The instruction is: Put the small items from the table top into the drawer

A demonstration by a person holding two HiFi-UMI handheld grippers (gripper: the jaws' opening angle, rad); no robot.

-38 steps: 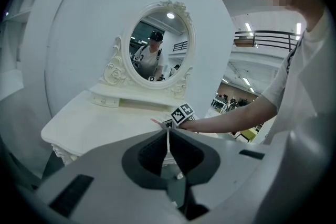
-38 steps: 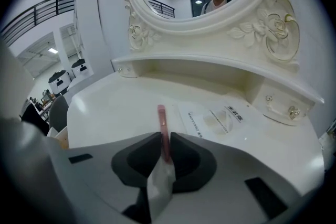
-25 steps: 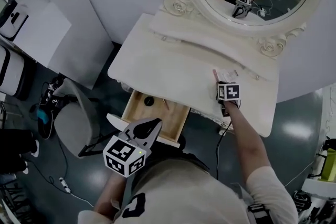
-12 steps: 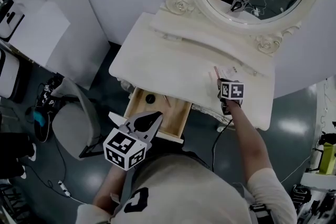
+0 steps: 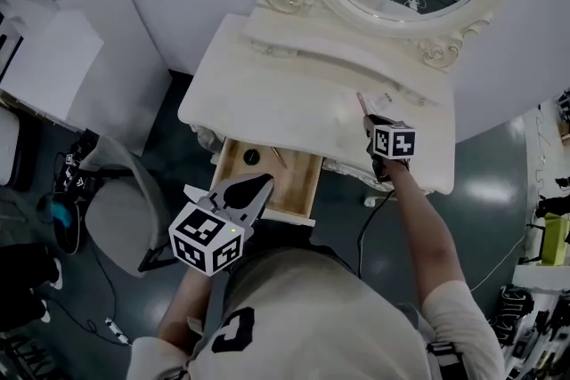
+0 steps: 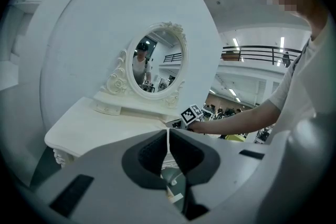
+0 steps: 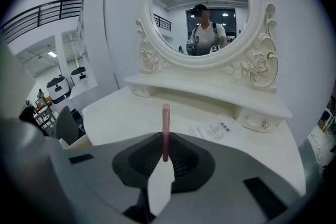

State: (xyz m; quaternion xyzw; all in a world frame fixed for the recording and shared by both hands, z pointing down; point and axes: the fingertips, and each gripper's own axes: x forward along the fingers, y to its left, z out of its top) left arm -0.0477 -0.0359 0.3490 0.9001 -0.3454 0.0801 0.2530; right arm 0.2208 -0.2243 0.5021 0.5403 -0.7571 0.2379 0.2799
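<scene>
Right hand-held gripper (image 7: 165,140) is clenched on a slim pink stick (image 7: 166,126), the 2 jaws pressing its lower end between them. The stick runs straight out past the jaw tips, and its free end points over the desk (image 5: 267,93) toward the oval mirror (image 7: 202,8) ahead. A printed paper sheet (image 7: 218,128) lies flat on the desk just ahead of this hand-held gripper and a little to its right. In the head view the stick's far end shows just beyond the marker cube, above the right part of the desk.

Left hand-held gripper (image 6: 168,139) has its 2 jaws closed together with nothing between them; only a thin slit shows. It is held in front of the desk, well apart from the right one, and its tips hang over the front edge of the open drawer (image 5: 298,182). Inside the drawer, beyond those tips, lie 2 small things: a black round item (image 5: 252,157) toward the left and a thin stick (image 5: 277,157) just to its right, the 2 apart from each other. A grey chair (image 5: 125,209) stands on the floor off to the left of this hand-held gripper.
</scene>
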